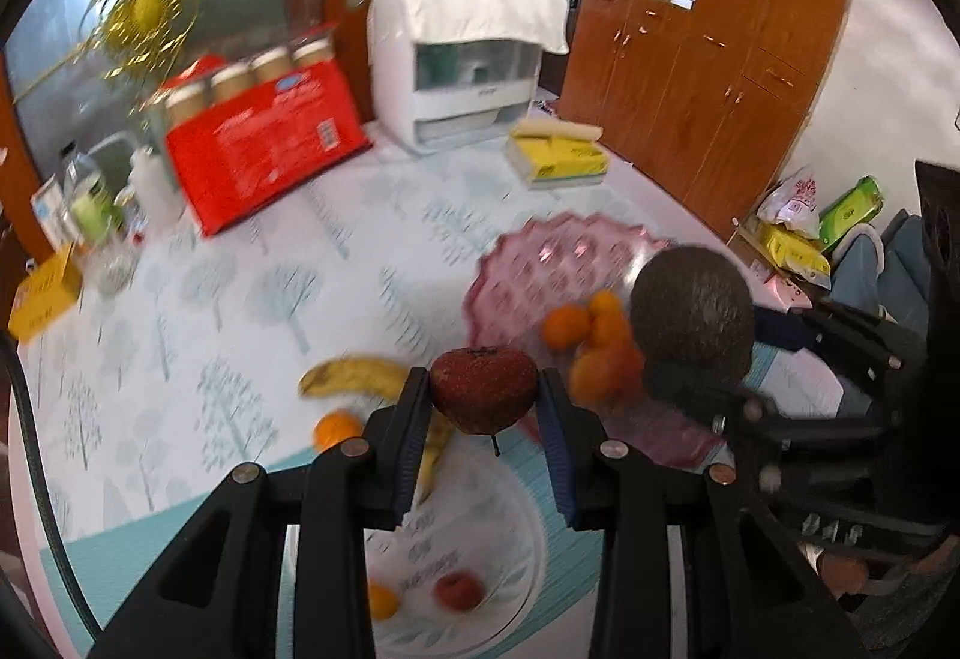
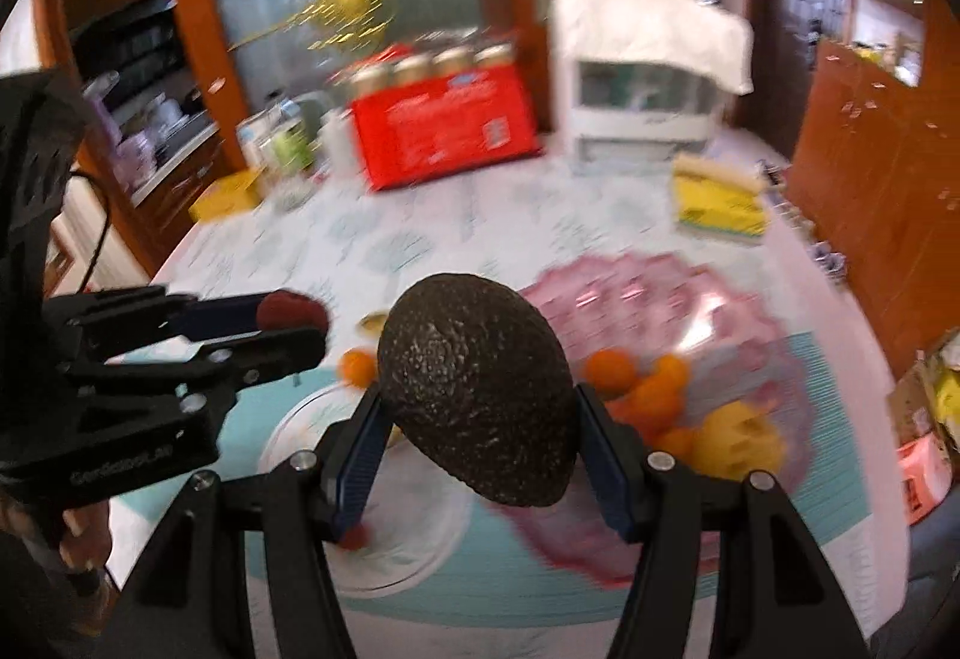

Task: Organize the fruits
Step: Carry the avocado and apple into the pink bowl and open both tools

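Dark, pebbly skin is marking the avocado (image 2: 480, 389), an egg-shaped fruit that the right gripper (image 2: 477, 443) is pinching by its flanks, jaws spread about halfway around its width, so that it is hanging clear above the surface. Beside it, the left gripper (image 1: 485, 407) is clamping a small dull-red fruit (image 1: 483, 389), round and speckled with a short stem pointing down, its jaws drawn nearly as close as they go because the fruit is so small. Both fruits are being carried in the air rather than resting anywhere, probably on the way to the pink bowl (image 1: 540, 263), a scalloped, glossy, see-through dish where several oranges (image 1: 591, 335) are already lying together; a yellow fruit (image 2: 741, 440) is sitting there too. Nearer the camera, a white plate (image 1: 510, 593) with a faint printed pattern is holding one red fruit and one orange, so sorting is looking unfinished. A banana (image 1: 354, 377) and a loose orange (image 1: 338, 430) are lying on the tree-patterned cloth (image 1: 210, 329) covering the surface. Farther back, a red carton (image 1: 264, 149), a white appliance (image 1: 468, 59) and a yellow tissue pack (image 1: 558, 158) are standing well apart from the fruit.
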A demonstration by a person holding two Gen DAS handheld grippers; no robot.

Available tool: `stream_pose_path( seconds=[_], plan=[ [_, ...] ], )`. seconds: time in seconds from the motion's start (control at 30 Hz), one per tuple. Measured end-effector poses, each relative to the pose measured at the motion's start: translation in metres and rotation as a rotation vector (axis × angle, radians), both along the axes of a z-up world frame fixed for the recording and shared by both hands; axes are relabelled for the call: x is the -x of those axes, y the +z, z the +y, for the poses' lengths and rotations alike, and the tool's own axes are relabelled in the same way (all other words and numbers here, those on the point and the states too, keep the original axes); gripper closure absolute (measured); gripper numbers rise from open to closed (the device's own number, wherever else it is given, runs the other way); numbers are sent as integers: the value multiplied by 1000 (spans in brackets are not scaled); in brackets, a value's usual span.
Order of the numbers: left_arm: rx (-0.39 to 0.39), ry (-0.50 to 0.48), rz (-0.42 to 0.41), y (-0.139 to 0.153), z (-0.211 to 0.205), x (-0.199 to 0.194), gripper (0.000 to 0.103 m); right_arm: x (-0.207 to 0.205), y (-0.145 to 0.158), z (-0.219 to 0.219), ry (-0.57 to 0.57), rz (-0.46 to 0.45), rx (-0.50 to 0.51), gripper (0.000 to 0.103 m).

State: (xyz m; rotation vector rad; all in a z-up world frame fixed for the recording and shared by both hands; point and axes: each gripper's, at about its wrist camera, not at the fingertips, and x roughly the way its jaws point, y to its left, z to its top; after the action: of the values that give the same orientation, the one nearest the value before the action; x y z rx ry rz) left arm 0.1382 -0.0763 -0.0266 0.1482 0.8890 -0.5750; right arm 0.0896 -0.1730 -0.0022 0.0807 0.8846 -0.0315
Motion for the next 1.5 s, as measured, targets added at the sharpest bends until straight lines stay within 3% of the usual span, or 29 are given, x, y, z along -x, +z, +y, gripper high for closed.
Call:
stream_pose_path(
  seconds=[0.2, 0.43, 0.6, 0.87, 1.13, 1.2, 1.27, 1.33, 1.5],
  plan=[
    [-21, 2, 18, -15, -60, -18, 69, -20, -3, -71, -172, 33, 101, 42],
    [-85, 47, 88, -66, -112, -45, 69, -53, -55, -128, -220, 170, 118, 42],
    [-138, 80, 120, -93, -128, -51, 69, -64, -81, -133, -181, 227, 90, 42],
    [-193, 123, 144, -117, -132, -57, 69, -81, -111, -126, -121, 300, 126, 42],
    [-235, 138, 165, -125, -133, -58, 68, -85, -105, -121, -88, 250, 140, 40],
    [-236, 140, 169, -125, -132, -58, 62, -84, -104, -116, -78, 243, 165, 40],
    [-235, 147, 160, -122, -130, -56, 44, -84, -103, -113, -74, 238, 175, 40],
    [-232, 155, 138, -117, -129, -54, 36, -82, -100, -113, -70, 230, 166, 40],
    [-233, 164, 119, -107, -126, -50, 26, -77, -90, -111, -72, 202, 151, 40]
  ],
)
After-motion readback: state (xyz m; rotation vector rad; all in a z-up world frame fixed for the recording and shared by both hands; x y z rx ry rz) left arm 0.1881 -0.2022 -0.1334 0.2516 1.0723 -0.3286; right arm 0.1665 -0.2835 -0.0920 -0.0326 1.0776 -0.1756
